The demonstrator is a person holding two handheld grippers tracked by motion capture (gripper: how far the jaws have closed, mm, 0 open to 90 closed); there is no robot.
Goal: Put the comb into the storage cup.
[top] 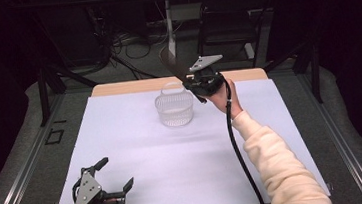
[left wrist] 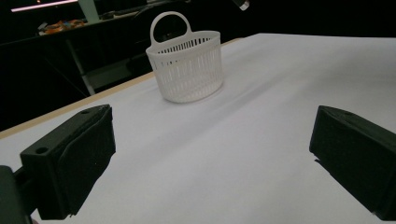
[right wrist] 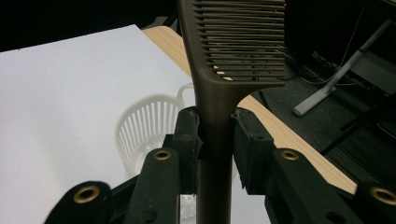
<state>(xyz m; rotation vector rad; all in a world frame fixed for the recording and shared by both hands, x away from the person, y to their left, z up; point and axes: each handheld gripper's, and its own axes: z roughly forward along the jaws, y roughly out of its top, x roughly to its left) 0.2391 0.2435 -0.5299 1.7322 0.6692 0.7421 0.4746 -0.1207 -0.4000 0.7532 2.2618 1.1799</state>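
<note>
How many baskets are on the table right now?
1. A white slotted plastic basket with a loop handle stands upright on the white table sheet toward the far edge, just left of the raised right gripper.

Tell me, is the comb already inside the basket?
No, the right gripper holds the comb by its handle in the air, above the white basket.

In the right gripper view the comb [right wrist: 233, 56] runs past the top edge, its handle end cut off below, hiding part of the basket [right wrist: 144, 130] behind it.
</note>
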